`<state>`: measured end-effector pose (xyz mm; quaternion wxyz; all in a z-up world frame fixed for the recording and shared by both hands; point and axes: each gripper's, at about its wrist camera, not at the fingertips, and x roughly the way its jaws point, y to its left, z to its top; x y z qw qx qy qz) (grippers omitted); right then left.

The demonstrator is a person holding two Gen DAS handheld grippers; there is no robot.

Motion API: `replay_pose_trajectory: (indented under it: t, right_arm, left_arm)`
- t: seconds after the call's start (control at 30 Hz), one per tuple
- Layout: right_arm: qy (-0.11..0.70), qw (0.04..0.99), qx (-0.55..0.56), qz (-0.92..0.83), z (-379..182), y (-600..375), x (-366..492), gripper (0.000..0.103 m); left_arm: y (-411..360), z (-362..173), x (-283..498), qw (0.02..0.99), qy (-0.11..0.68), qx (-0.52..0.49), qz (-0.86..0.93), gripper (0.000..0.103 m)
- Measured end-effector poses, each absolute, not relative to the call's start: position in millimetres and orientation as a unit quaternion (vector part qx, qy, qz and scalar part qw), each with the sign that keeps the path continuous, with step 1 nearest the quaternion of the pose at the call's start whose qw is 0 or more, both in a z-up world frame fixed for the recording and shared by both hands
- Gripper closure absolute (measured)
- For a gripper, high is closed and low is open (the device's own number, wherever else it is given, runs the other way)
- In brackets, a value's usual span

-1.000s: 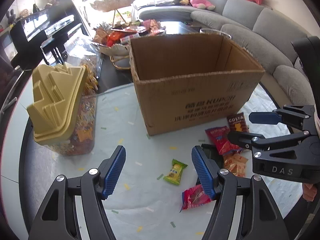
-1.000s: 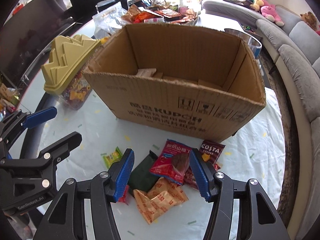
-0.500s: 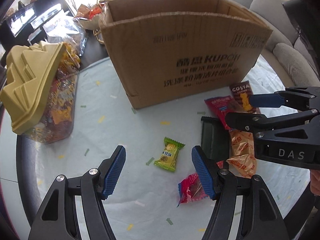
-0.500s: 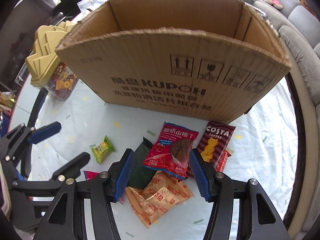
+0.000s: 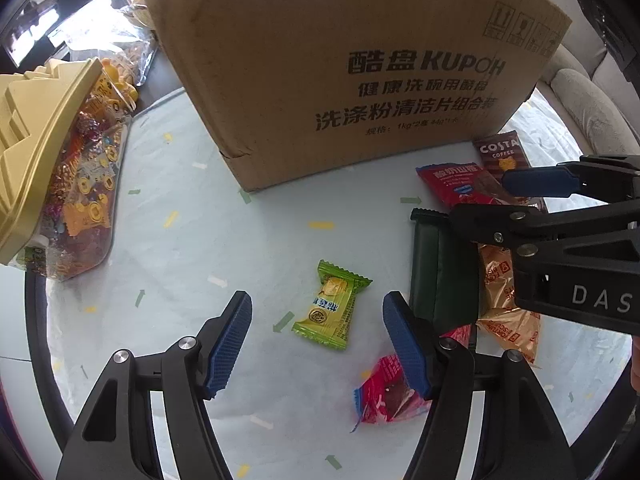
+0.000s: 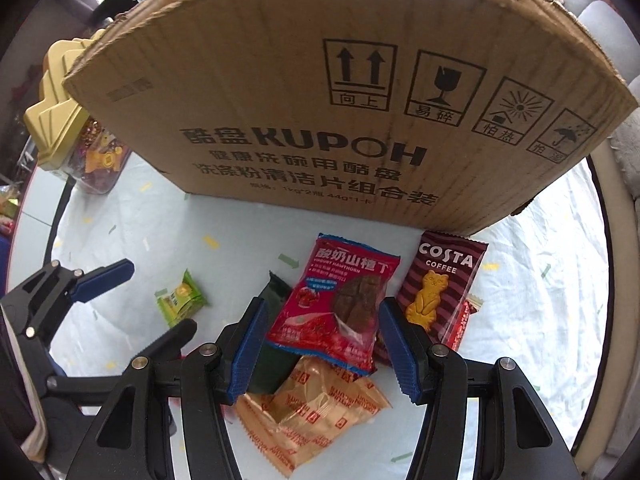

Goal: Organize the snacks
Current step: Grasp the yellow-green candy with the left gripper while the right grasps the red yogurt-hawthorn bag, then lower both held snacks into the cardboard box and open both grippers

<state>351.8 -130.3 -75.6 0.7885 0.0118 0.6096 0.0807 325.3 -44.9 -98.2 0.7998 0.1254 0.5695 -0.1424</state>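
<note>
Cardboard box (image 6: pixel 340 112) filled twelve o'clock in both our views. At nine o'clock we saw the gold-lidded jar (image 5: pixel 44 168). Our right gripper (image 6: pixel 322 344) straddled the red hawthorn packet (image 6: pixel 336 304), jaws apart. Our left gripper (image 5: pixel 316 340) gaped around the green candy (image 5: pixel 330 308). Only the left view showed the small red wrapper (image 5: pixel 384 392).

Snack packets (image 6: pixel 334 308) lie flat before cardboard box (image 6: pixel 320 92).

Bright daylight, sharp, fisheye-warped edges

Home living room: grey sofa (image 5: pixel 592 96)
</note>
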Motion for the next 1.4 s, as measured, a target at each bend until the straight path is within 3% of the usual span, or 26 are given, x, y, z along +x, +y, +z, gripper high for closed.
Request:
replay_pose_trajectory:
  t: [0.17,0.5,0.73,1.4]
  right_arm:
    - [0.613,0.786,0.016,0.078,-82.0,-130.1,356.4,0.045]
    - [0.622,0.779,0.008,0.086,-96.0,-127.6,364.0,0.045]
    - [0.614,0.784,0.006,0.089,-101.4,-129.4,359.6,0.051]
    - [0.575,0.812,0.023,0.1,-58.1,-161.4,327.5,0.052]
  left_arm:
    - [-50.3,-106.8,329.9,0.794,0.577,0.124,-0.145,0.045]
    - [-53.3,-115.0,342.8,0.791,0.584,0.105,-0.148,0.079]
    - [-50.5,-112.3,348.6,0.792,0.585,0.091,-0.15,0.082]
    - [-26.7,-50.6,332.8,0.825,0.54,0.036,-0.16,0.082]
